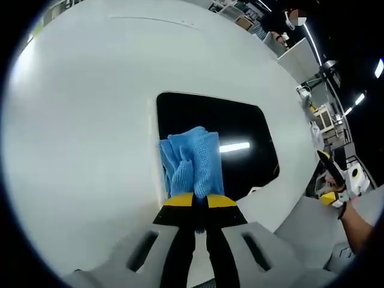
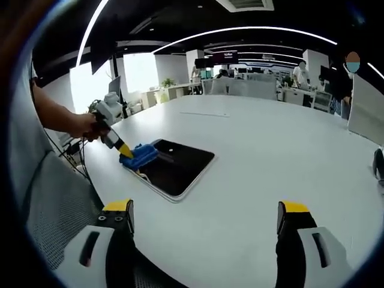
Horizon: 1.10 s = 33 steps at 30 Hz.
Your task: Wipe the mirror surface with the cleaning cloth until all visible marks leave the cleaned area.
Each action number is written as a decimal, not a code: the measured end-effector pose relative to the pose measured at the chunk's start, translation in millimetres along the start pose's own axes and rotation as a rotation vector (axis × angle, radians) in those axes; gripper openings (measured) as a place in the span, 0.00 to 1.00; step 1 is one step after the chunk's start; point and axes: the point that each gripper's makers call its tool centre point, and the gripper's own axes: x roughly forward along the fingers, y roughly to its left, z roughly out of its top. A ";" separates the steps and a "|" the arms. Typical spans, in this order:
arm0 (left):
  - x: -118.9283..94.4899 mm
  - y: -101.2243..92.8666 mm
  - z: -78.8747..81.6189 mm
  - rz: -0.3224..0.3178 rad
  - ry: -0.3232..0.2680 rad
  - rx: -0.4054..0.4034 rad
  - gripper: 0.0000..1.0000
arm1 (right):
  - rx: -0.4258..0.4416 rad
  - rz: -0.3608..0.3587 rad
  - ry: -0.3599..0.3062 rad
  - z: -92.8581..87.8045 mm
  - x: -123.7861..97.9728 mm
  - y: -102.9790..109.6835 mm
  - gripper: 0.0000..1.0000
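Observation:
A dark rectangular mirror (image 1: 240, 129) lies flat on the white table (image 1: 90, 120), reflecting a ceiling light. My left gripper (image 1: 201, 201) is shut on a blue cleaning cloth (image 1: 192, 159), which rests on the mirror's left near edge. From the right gripper view, the same mirror (image 2: 180, 165) sits left of centre with the blue cloth (image 2: 139, 156) on its left corner, held by the left gripper (image 2: 123, 151) in a person's hand. My right gripper (image 2: 204, 219) hangs open above the table, well apart from the mirror, with nothing between its jaws.
The large white table (image 2: 270, 144) stretches far back. A grey chair back (image 2: 54, 204) stands at the left near the table edge. Desks, monitors and people (image 2: 297, 75) are in the office behind. The right gripper (image 1: 333, 174) shows at the right edge of the left gripper view.

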 end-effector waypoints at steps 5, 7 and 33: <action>4.6 -8.6 -0.3 -0.009 0.009 0.013 0.02 | -0.002 0.000 0.005 -0.8 0.4 0.0 0.97; 6.5 -12.2 -0.5 -0.014 0.013 0.015 0.02 | -0.003 0.000 0.006 -0.9 0.3 0.7 0.97; 24.9 -42.9 1.4 -0.039 0.028 0.010 0.02 | 0.000 -0.002 0.003 -0.5 0.5 0.0 0.98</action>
